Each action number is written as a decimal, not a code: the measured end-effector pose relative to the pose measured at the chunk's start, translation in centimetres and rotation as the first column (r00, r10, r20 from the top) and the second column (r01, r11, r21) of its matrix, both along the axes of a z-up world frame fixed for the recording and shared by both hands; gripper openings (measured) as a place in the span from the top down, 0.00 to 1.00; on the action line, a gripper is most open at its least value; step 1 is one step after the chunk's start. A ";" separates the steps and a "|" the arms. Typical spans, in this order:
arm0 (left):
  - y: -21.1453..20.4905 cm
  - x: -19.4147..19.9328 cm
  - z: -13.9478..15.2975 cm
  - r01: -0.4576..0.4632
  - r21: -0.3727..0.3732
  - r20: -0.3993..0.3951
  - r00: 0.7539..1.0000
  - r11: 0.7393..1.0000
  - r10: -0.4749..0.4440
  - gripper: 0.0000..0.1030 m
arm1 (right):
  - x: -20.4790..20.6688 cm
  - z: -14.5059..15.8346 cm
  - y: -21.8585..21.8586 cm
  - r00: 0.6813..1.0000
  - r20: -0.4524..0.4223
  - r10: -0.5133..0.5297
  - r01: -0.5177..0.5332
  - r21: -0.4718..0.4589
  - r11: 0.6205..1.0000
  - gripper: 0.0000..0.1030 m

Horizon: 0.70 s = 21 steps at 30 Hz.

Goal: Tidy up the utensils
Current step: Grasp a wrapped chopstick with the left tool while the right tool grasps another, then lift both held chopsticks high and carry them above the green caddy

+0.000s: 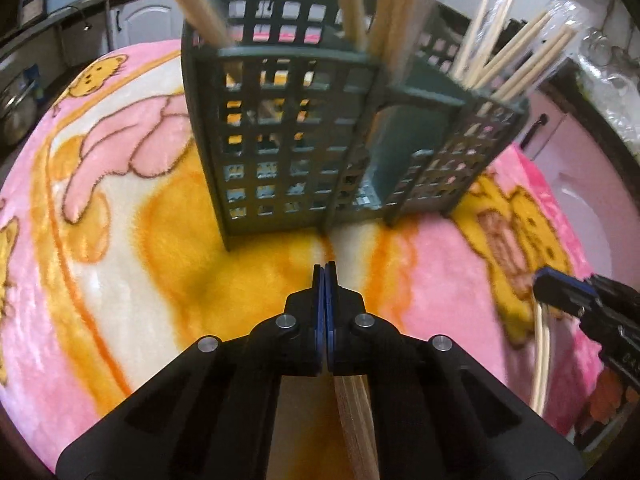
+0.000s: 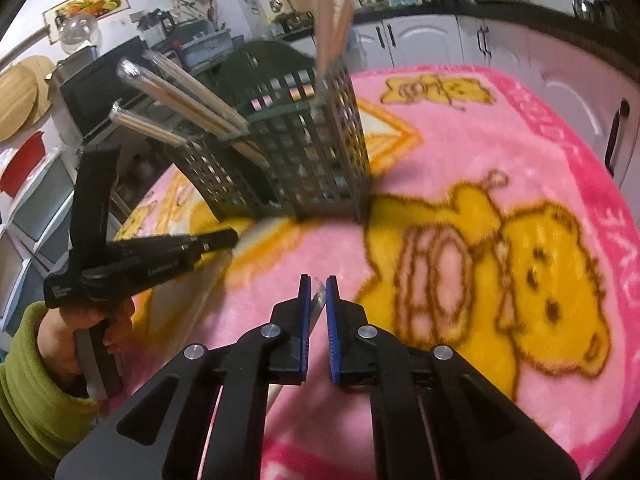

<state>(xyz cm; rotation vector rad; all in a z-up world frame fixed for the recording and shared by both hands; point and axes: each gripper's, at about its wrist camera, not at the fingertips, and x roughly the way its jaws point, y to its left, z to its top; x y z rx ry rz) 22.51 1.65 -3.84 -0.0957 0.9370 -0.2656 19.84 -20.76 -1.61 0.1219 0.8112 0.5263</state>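
Observation:
A dark green lattice utensil caddy [image 1: 304, 136] stands on a pink and yellow bear blanket [image 1: 140, 240]. It holds several wooden utensils [image 1: 360, 4] and wrapped chopsticks [image 1: 516, 56]. My left gripper [image 1: 325, 270] is shut on a flat wooden utensil [image 1: 356, 420], whose handle runs down under the jaws, just in front of the caddy. My right gripper [image 2: 318, 284] is shut on a wrapped pair of chopsticks [image 2: 318, 304] that passes between the pads. In the right wrist view the caddy [image 2: 304, 160] stands ahead to the left and the left gripper [image 2: 218, 240] is at its base. The right gripper also shows in the left wrist view [image 1: 560, 288].
White kitchen cabinets [image 2: 500, 44] and a dark counter with bottles and jars lie beyond the blanket's far edge. A black appliance [image 2: 100, 80] and storage drawers [image 2: 36, 208] stand at the left. The blanket [image 2: 460, 140] is bare to the right of the caddy.

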 end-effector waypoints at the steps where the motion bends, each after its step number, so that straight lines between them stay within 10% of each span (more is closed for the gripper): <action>1: 0.1 -0.3 0.5 0.004 -0.008 0.010 1.000 1.000 -0.004 1.00 | 0.0 0.5 0.0 1.000 0.014 0.001 -0.001 -0.001 1.000 0.93; 21: 1.2 -3.7 13.7 0.015 -0.134 0.311 0.950 0.991 0.028 1.00 | -2.5 9.3 0.7 0.966 0.257 0.014 -0.015 0.004 1.000 0.95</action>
